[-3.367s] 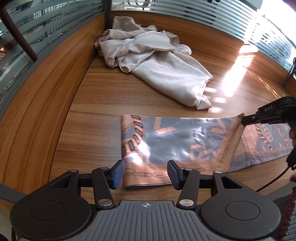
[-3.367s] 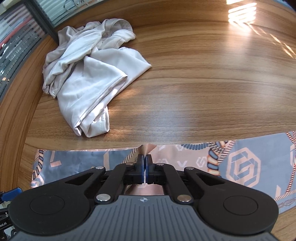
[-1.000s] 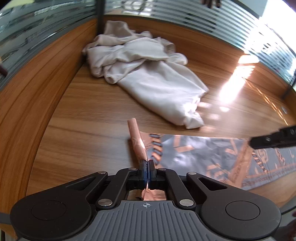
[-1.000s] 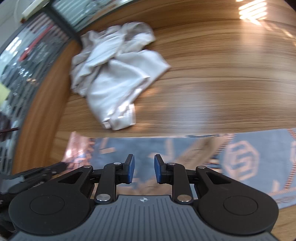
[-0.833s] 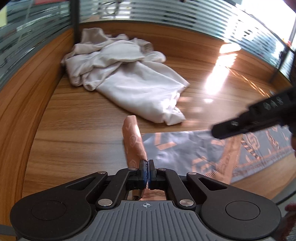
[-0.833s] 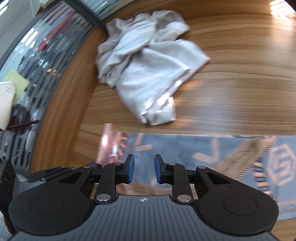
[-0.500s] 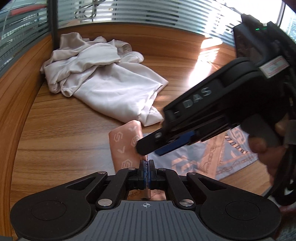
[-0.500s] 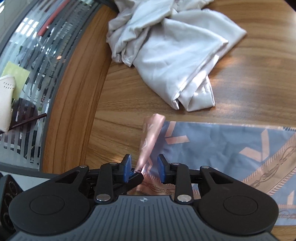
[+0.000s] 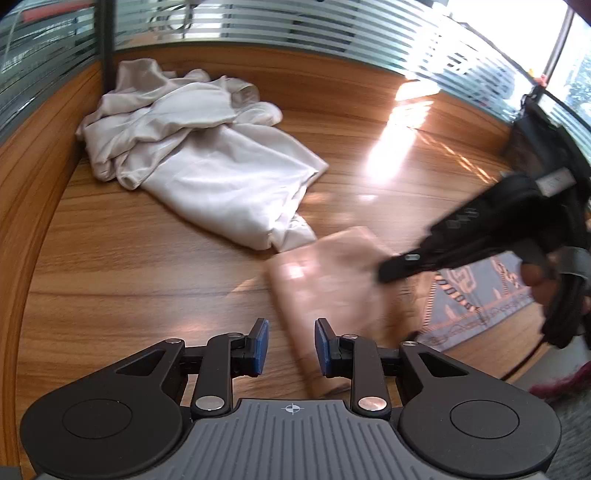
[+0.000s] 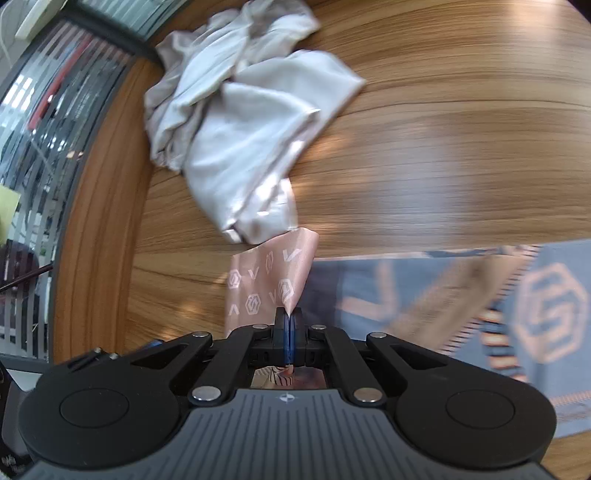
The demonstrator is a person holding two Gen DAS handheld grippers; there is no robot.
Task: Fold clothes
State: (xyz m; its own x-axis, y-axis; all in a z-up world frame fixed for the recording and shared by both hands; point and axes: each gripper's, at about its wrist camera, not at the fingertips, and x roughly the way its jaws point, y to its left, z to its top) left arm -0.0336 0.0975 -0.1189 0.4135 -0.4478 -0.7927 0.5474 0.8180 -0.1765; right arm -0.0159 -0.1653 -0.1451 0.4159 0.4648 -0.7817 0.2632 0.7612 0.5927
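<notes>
A patterned scarf [image 10: 443, 295], blue-grey on top and pink beneath, lies along the near edge of the wooden table [image 10: 443, 129]. Its left end is turned over, pink underside [image 9: 332, 280] up. My right gripper [image 10: 289, 332] is shut on that turned corner [image 10: 269, 280]. In the left wrist view the right gripper [image 9: 391, 266] shows blurred over the pink fold. My left gripper [image 9: 290, 347] has its jaws opening; the fold's near edge runs by its right pad [image 9: 325, 347], but the pads do not press on it.
A crumpled white garment [image 9: 207, 158] lies at the table's far left, its tip almost touching the pink fold. Striped glass panels [image 9: 332, 26] ring the table. A hand [image 9: 535, 277] and a black cable are at the right edge. Bare wood [image 9: 129, 277] lies left of the scarf.
The left gripper has let go of the scarf's corner and its jaws have parted. The right gripper came across from the right, shut on that corner and drew it over, pink side up.
</notes>
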